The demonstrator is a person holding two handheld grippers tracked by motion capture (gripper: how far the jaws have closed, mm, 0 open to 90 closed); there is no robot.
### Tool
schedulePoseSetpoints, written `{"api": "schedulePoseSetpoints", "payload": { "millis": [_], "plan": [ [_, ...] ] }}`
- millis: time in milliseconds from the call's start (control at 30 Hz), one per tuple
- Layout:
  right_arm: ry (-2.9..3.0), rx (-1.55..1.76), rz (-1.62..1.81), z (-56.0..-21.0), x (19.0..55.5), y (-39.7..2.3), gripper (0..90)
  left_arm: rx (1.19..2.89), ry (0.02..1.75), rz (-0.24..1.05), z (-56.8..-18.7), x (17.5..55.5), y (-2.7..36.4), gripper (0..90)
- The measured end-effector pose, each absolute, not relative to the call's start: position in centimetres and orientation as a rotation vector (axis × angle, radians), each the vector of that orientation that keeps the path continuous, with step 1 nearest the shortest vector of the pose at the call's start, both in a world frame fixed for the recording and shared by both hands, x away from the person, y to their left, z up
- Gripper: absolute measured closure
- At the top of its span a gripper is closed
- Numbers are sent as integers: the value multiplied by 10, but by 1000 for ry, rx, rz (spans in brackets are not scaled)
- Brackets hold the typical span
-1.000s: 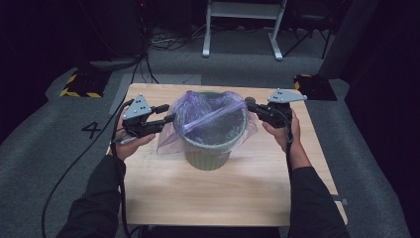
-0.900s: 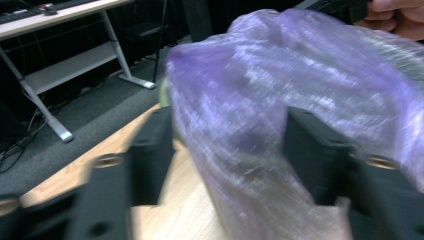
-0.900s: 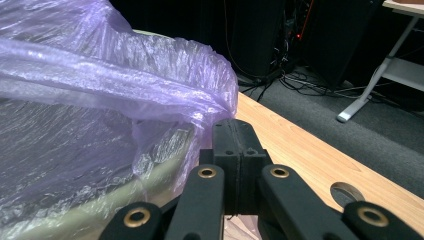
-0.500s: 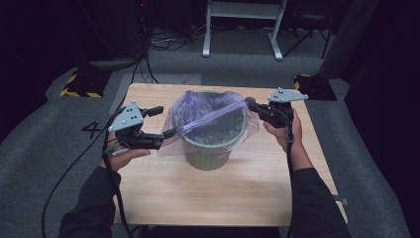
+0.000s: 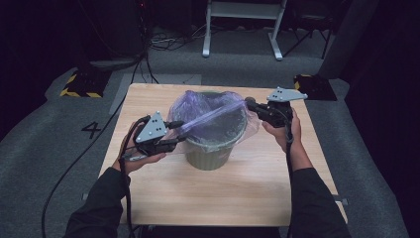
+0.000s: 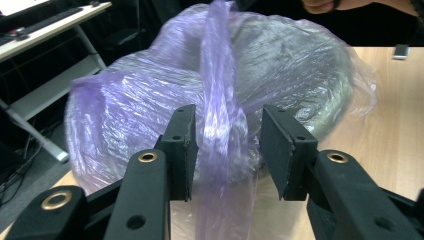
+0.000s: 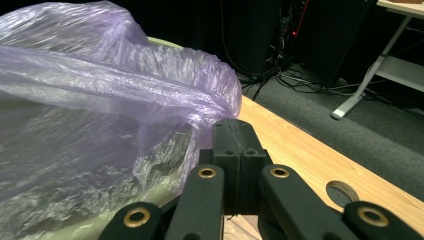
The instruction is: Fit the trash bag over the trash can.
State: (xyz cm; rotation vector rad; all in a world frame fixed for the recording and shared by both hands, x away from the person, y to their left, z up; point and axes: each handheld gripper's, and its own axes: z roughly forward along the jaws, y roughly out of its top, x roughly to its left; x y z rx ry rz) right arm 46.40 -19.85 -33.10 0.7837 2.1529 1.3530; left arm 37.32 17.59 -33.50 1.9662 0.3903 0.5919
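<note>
A light wooden table (image 5: 163, 198) with a rectangular top is seen on grey carpeted floor (image 5: 44, 148). 1 item stands directly on it: a grey-green waste bin (image 5: 210, 153), upright, near the middle of the top and slightly toward the far edge. The bin is lined with a purple plastic bag (image 5: 195, 106). A round hole (image 7: 342, 192) in the tabletop is noted in the right gripper view.

Translucent purple bag (image 5: 208, 111), olive-green bin (image 5: 210, 153), light wood table (image 5: 237, 193), black fingers (image 6: 181, 145)
</note>
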Motion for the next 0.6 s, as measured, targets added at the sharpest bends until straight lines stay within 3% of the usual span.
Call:
{"api": "schedulePoseSetpoints", "payload": {
  "millis": [133, 200, 333, 467, 600],
  "plan": [
    [2150, 775, 1360, -330, 463, -198, 900, 1948, 396, 620, -331, 376, 182, 796],
    [2150, 772, 1360, -329, 463, -198, 900, 1946, 394, 600, -329, 379, 184, 837],
    [2152, 764, 1358, -328, 463, -196, 900, 1890, 399, 533, -324, 384, 193, 831],
    [2150, 756, 1365, -326, 461, -196, 900, 1895, 420, 539, -317, 382, 196, 590],
    [2150, 749, 1365, -324, 460, -194, 900, 1947, 385, 583, -315, 378, 191, 674]
  ]
}}
